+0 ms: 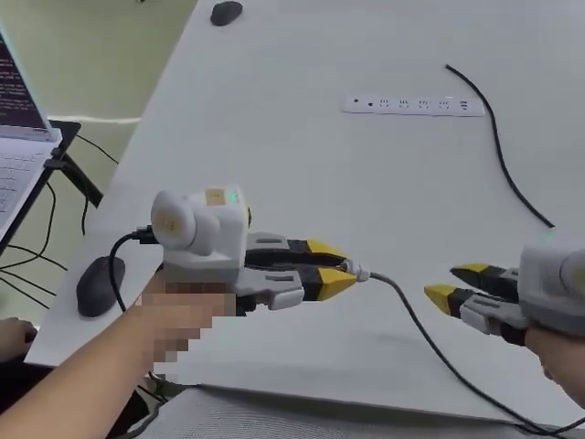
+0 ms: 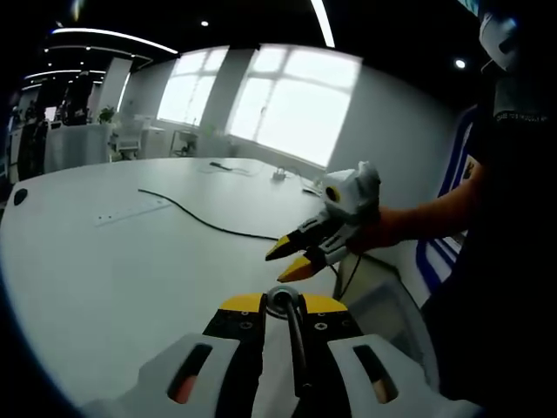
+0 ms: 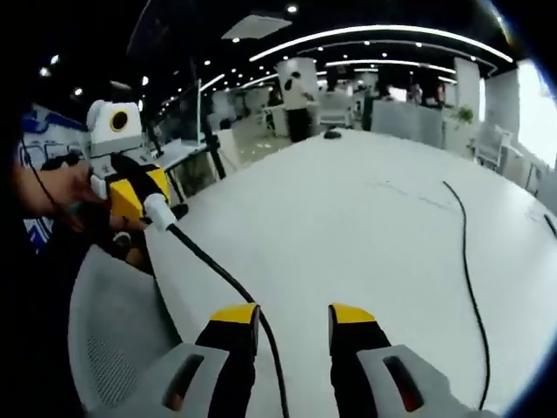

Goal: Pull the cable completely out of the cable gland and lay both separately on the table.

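My left gripper (image 1: 345,267) is shut on a small pale cable gland (image 1: 359,273), held above the white table (image 1: 302,174). A dark grey cable (image 1: 430,338) leaves the gland and slopes down to the right, past the table's front edge. In the left gripper view the gland (image 2: 281,299) sits between the yellow tips, and the cable (image 2: 298,353) runs back between the jaws. My right gripper (image 1: 452,282) hangs open just right of the cable, holding nothing. Its own view shows the open jaws (image 3: 293,315), the cable (image 3: 222,279) and the left gripper (image 3: 148,202).
A white power strip (image 1: 411,105) and a thin black cord (image 1: 498,146) lie on the far right of the table. One mouse (image 1: 99,283) sits at the left edge, another mouse (image 1: 226,12) at the back. A laptop (image 1: 18,155) stands off to the left. A grey chair (image 3: 113,340) is below.
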{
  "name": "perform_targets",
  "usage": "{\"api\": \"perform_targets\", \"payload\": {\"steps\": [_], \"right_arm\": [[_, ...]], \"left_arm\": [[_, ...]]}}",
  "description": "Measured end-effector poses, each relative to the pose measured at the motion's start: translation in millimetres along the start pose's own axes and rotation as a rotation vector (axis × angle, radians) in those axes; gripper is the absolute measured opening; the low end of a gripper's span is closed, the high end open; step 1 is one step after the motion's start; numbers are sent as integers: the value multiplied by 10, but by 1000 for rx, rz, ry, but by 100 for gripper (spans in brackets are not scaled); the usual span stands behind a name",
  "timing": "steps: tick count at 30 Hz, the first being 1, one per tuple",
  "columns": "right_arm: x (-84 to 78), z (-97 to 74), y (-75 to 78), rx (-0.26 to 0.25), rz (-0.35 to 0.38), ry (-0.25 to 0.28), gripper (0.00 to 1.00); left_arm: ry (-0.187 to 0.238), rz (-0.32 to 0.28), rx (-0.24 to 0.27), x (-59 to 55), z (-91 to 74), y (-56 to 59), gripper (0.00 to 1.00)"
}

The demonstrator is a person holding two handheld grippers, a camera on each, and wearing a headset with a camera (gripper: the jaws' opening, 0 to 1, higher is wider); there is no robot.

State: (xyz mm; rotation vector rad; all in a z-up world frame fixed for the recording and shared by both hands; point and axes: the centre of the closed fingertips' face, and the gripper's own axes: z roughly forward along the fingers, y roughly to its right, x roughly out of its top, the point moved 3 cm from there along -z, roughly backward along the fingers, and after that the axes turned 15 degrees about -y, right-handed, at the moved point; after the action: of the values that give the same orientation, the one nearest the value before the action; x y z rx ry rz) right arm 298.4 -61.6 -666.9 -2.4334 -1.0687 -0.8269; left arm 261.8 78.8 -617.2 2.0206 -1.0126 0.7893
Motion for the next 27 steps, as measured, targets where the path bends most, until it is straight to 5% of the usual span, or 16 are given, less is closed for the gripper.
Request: {"api": "perform_targets", "payload": {"steps": [3, 6, 13, 27], "right_arm": [[224, -99, -214, 0, -188, 30, 30], [399, -152, -395, 6, -297, 86, 26], [389, 26, -732, 60, -463, 20, 24], [378, 159, -882, 95, -505, 23, 4]], "left_arm": [[-3, -3, -5, -1, 7, 7, 15], [-4, -5, -6, -3, 8, 17, 15], [-9, -6, -5, -23, -2, 26, 15], [-14, -19, -3, -45, 2, 51, 15]]}}
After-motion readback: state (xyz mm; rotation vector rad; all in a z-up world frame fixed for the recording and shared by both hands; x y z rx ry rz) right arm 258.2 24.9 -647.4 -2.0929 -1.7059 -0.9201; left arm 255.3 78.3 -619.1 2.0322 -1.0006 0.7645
